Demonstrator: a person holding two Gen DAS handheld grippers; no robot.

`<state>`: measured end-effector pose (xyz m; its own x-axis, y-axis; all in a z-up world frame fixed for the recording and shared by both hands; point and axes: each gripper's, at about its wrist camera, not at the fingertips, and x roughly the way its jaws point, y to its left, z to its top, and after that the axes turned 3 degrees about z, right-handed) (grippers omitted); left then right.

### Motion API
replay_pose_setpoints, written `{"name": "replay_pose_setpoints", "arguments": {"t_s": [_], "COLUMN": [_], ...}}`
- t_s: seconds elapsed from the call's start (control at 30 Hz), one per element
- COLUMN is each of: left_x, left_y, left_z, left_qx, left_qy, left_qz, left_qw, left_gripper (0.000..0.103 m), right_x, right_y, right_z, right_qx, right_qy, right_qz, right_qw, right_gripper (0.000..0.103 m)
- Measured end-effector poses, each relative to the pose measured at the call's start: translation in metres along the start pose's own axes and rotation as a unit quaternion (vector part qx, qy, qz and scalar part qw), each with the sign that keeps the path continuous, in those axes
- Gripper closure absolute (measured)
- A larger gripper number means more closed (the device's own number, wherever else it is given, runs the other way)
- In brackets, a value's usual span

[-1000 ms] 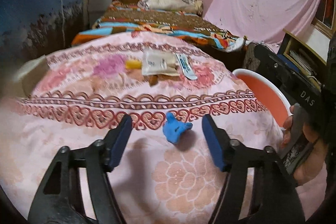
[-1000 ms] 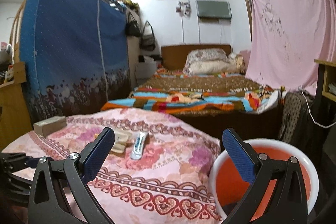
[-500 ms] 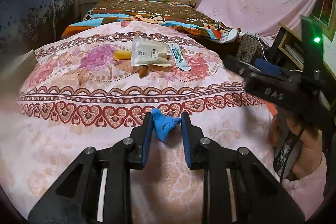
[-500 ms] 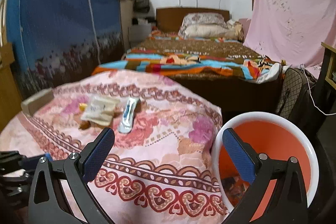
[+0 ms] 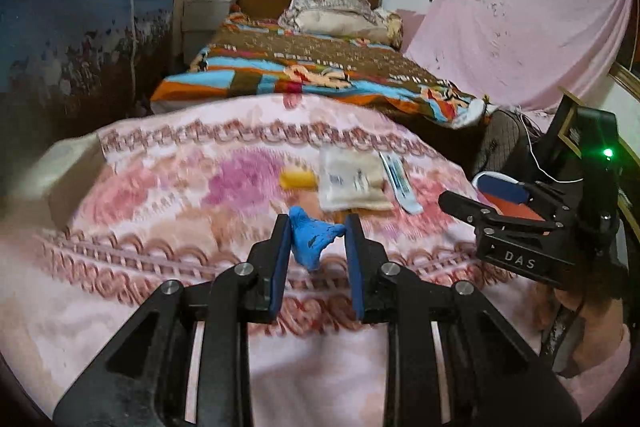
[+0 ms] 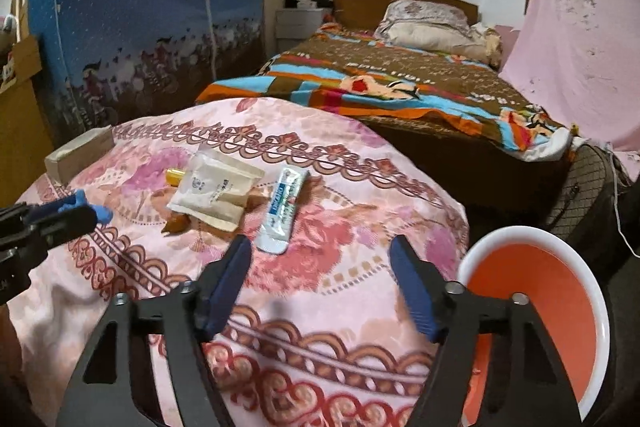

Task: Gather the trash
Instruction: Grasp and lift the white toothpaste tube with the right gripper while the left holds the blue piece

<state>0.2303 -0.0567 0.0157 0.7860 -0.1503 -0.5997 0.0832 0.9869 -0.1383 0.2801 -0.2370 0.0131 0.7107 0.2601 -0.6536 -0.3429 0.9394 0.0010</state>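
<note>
My left gripper (image 5: 316,233) is shut on a crumpled blue scrap (image 5: 310,239) and holds it above the pink flowered blanket (image 5: 180,195). It also shows at the left of the right wrist view (image 6: 60,215). My right gripper (image 6: 320,275) is open and empty over the blanket, just short of a white and blue tube wrapper (image 6: 282,211). A beige packet (image 6: 214,193), a small yellow piece (image 6: 175,177) and a brown scrap (image 6: 176,225) lie beside it. An orange bin with a white rim (image 6: 540,291) stands at the right.
A cardboard box (image 6: 78,155) sits at the blanket's far left edge. A bed with a striped cover (image 6: 380,83) is behind. A blue wardrobe (image 6: 132,19) is on the left, a pink sheet (image 6: 580,39) on the right.
My left gripper closed on the blue scrap and lifted it off the blanket. My right gripper moved left from over the bin to over the blanket, toward the wrapper.
</note>
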Motion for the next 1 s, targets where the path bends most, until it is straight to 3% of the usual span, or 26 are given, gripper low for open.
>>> {"name": "replay_pose_setpoints", "arguments": {"t_s": [0.1,0.3,0.53,0.6,0.63,0.87,1.0], "left_x": [0.006,0.022,0.031,0.029,0.029,0.018,0.01], "left_y": [0.001,0.01,0.015,0.014,0.014,0.009,0.009], "left_z": [0.002,0.0,-0.003,-0.004,-0.004,-0.003,-0.003], "left_qx": [0.009,-0.015,-0.03,-0.028,-0.026,-0.014,-0.01], "left_qy": [-0.005,0.026,0.046,0.043,0.041,0.014,-0.006], "left_qz": [0.009,0.001,-0.004,-0.006,-0.006,-0.002,0.0], "left_qw": [0.9999,0.9996,0.9985,0.9987,0.9988,0.9998,0.9999], "left_gripper": [0.092,0.092,0.092,0.092,0.092,0.092,0.092], "right_x": [0.013,0.045,0.062,0.062,0.062,0.056,0.043], "right_y": [0.002,0.015,0.02,0.019,0.018,0.014,0.013], "right_z": [0.008,0.015,0.017,0.017,0.017,0.016,0.017], "right_qx": [0.0,-0.019,-0.028,-0.026,-0.025,-0.015,-0.011], "right_qy": [0.013,0.06,0.079,0.079,0.079,0.064,0.032], "right_qz": [0.016,0.029,0.02,0.018,0.022,0.037,0.037], "right_qw": [1.0,0.998,0.996,0.996,0.996,0.997,0.999], "right_gripper": [0.053,0.06,0.061,0.08,0.083,0.084,0.084]}}
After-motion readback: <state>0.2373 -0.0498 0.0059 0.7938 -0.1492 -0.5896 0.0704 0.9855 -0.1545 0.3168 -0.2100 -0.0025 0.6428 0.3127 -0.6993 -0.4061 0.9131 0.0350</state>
